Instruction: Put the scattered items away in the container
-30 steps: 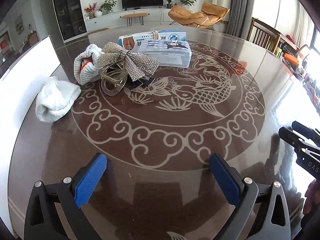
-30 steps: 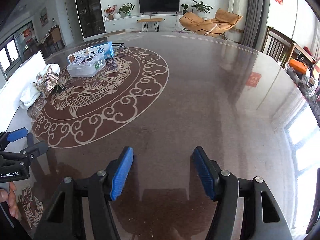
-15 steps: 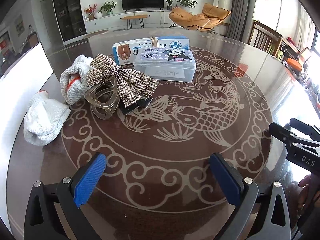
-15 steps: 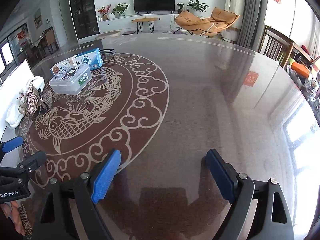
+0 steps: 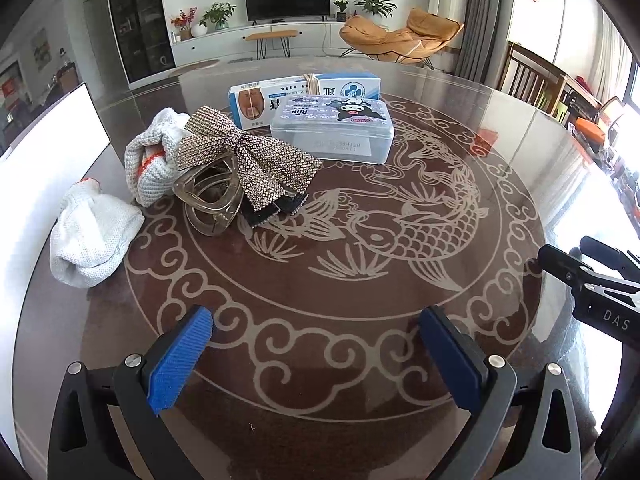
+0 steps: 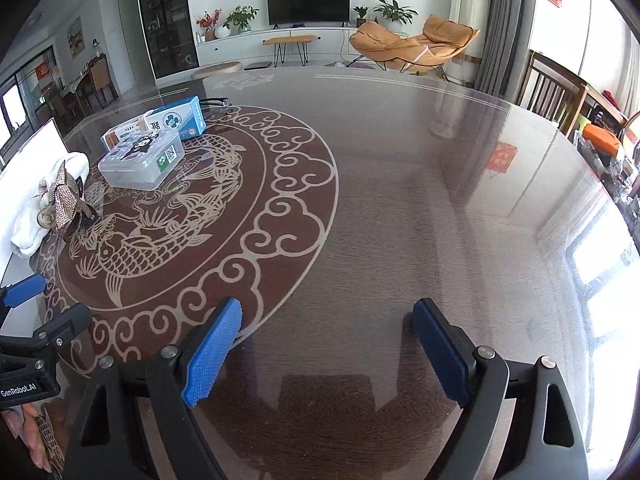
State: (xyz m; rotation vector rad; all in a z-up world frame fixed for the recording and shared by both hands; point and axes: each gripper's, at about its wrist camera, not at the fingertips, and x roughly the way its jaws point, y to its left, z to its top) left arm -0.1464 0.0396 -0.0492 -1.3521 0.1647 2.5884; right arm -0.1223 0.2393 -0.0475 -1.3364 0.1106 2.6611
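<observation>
A rhinestone bow hair clip [image 5: 248, 156] lies on a clear claw clip [image 5: 210, 200] at the table's left. Two white knit gloves lie beside them, one [image 5: 154, 156] behind the bow and one [image 5: 92, 240] nearer the edge. A clear lidded box [image 5: 332, 128] with a cartoon sticker stands in front of a blue-white carton [image 5: 304, 94]. My left gripper [image 5: 316, 356] is open and empty, short of the clips. My right gripper [image 6: 326, 346] is open and empty over bare table, far right of the items [image 6: 136, 160].
A white container wall [image 5: 44, 160] stands along the table's left edge. The round glass table [image 6: 400, 200] has a fish pattern. Wooden chairs [image 6: 560, 96] stand at the far right. The right gripper's tips show in the left wrist view [image 5: 580, 268].
My left gripper has moved forward toward the clips and gloves, which now look larger and nearer. My right gripper has opened wider and shifted slightly; the items sit further left in its view.
</observation>
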